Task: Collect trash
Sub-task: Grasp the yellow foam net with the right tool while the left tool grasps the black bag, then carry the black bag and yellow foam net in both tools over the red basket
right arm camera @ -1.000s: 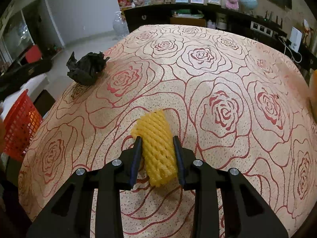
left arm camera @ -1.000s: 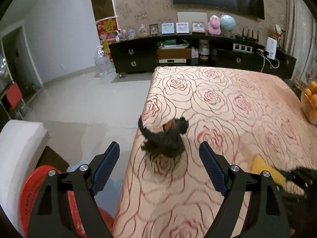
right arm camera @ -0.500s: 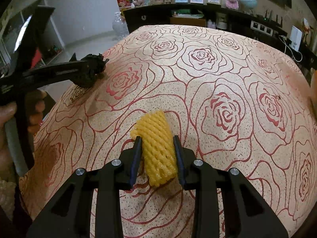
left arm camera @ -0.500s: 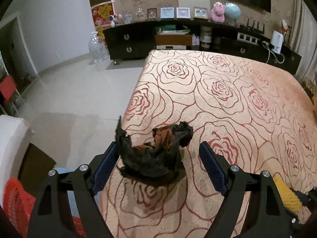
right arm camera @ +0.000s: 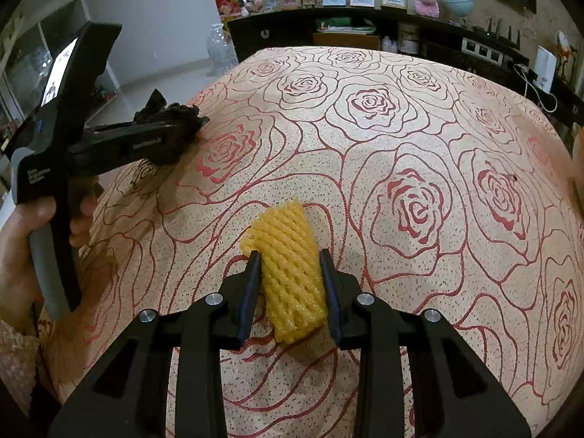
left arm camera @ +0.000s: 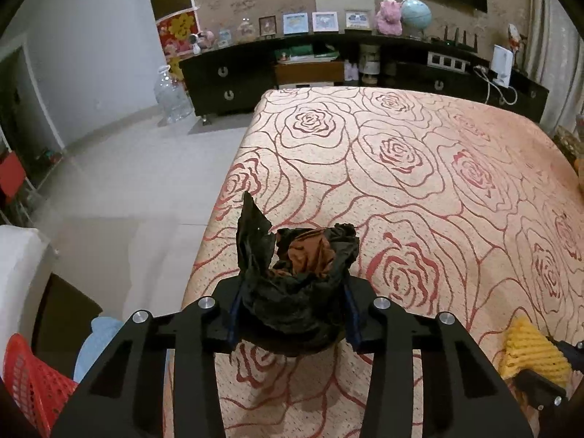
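Crumpled bag (left arm camera: 295, 292) near table (left arm camera: 401, 189) edge, left of foam net (right arm camera: 288, 273).

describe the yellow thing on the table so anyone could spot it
On the rose-patterned tablecloth, near its front edge, the right gripper holds a yellow foam net sleeve. Its bright yellow lattice sets it apart from the crumpled black bag at the left edge.

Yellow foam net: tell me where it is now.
The yellow foam net lies on the rose-patterned tablecloth, bottom-centre in the right wrist view, clamped by the right hand-held gripper.
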A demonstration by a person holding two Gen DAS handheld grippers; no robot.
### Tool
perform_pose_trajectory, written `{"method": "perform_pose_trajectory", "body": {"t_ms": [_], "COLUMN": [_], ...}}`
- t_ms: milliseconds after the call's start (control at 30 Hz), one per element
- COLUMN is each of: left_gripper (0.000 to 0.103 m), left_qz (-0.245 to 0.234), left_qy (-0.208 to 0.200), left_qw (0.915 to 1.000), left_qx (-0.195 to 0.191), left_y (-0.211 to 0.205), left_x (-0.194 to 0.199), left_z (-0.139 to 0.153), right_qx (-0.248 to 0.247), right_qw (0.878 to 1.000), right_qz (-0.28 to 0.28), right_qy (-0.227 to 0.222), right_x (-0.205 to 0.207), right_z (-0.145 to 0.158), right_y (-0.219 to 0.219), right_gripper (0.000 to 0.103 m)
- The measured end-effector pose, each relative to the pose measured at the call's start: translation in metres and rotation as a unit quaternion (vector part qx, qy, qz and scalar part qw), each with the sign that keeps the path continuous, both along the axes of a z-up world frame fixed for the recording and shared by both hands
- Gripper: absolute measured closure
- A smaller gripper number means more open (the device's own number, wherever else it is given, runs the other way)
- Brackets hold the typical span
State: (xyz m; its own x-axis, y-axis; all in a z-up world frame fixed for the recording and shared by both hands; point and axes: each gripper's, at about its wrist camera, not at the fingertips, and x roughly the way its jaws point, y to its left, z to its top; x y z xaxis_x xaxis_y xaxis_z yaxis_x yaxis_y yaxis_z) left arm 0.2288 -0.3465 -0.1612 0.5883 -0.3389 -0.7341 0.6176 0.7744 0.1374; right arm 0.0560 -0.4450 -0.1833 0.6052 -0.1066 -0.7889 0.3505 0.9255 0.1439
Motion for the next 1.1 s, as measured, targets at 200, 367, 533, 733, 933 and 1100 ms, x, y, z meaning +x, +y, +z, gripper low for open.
{"method": "perform_pose_trajectory", "body": {"t_ms": [200,367,533,733,933,1100], "left_gripper": [0.064,0.064,0.064,0.064,0.064,0.064], "left_qz": [-0.013,-0.021,-0.028,-0.034,-0.037,-0.041], "left_qy": [-0.002,-0.009,-0.015,-0.021,-0.033,-0.049], "left_qw": [0.9999,0.9996,0.9991,0.9982,0.997,0.9957], "left_qx": [-0.007,-0.015,-0.028,-0.044,-0.06,-0.067], "left_y": [0.002,0.006,0.013,0.026,0.041,0.05], "left_x": [-0.015,-0.029,-0.041,-0.053,-0.066,-0.077], "left_z": [0.005,0.013,0.026,0.042,0.059,0.07], "right_qx": [0.004,0.006,0.006,0.005,0.002,-0.001], "right_qw": [1.0,1.0,1.0,1.0,0.999,0.999], "right_qz": [-0.003,-0.011,-0.023,-0.03,-0.033,-0.034], "right_qy": [0.0,0.002,0.002,-0.006,-0.015,-0.025], "right_x": [-0.003,-0.004,-0.008,-0.011,-0.011,-0.01], "right_z": [0.001,0.003,0.004,0.01,0.018,0.025], "right_y": [-0.001,-0.005,-0.011,-0.015,-0.016,-0.014], "right_gripper": [0.072,0.072,0.072,0.072,0.072,0.072]}}
